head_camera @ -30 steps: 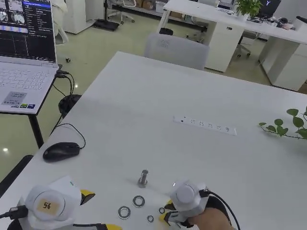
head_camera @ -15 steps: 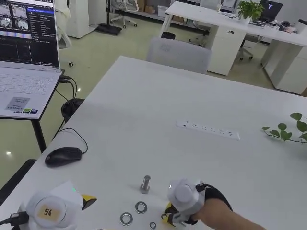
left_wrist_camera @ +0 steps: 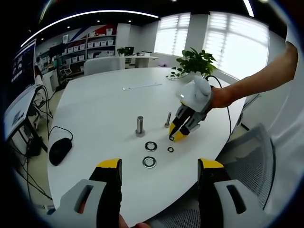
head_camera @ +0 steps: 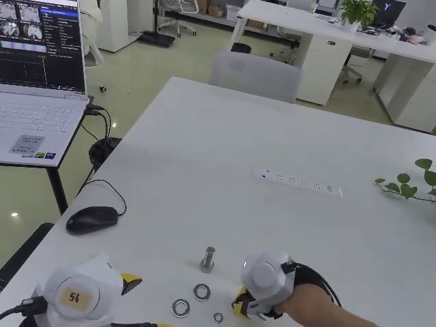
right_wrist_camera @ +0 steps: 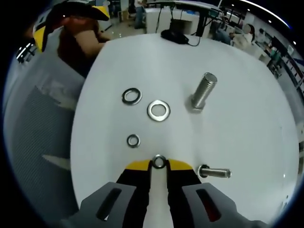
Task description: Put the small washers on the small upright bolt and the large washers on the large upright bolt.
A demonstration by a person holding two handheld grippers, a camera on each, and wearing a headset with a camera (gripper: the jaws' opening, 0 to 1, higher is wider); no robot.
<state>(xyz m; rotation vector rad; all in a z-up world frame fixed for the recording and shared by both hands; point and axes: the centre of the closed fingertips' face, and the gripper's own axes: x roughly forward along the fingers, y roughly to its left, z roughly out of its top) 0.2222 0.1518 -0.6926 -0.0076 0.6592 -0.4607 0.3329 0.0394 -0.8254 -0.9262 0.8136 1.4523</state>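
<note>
The right gripper (right_wrist_camera: 159, 166) has its jaws narrowed on a small washer (right_wrist_camera: 159, 161), pinched between the yellow tips just above the table (right_wrist_camera: 247, 133). The small bolt (right_wrist_camera: 214, 172) is just beside the tips at 3 o'clock and apart from the held washer. It seems to stand upright, though the fisheye lays it sideways. A second small washer (right_wrist_camera: 133, 140) lies flat at 11 o'clock from the tips. Beyond it, two large washers (right_wrist_camera: 158, 110) lie flat near each other, not touching. The large bolt (right_wrist_camera: 204, 90) stands upright at 1 o'clock from the tips, its shank bare.

In the left gripper view, the left gripper (left_wrist_camera: 160, 166) hangs at the table's near edge, jaws wide apart and empty. The washers lie at 12 o'clock from it, with both bolts beyond them.

In the head view, a mouse (head_camera: 92, 219) sits well apart from the large bolt, at 10 o'clock.
</note>
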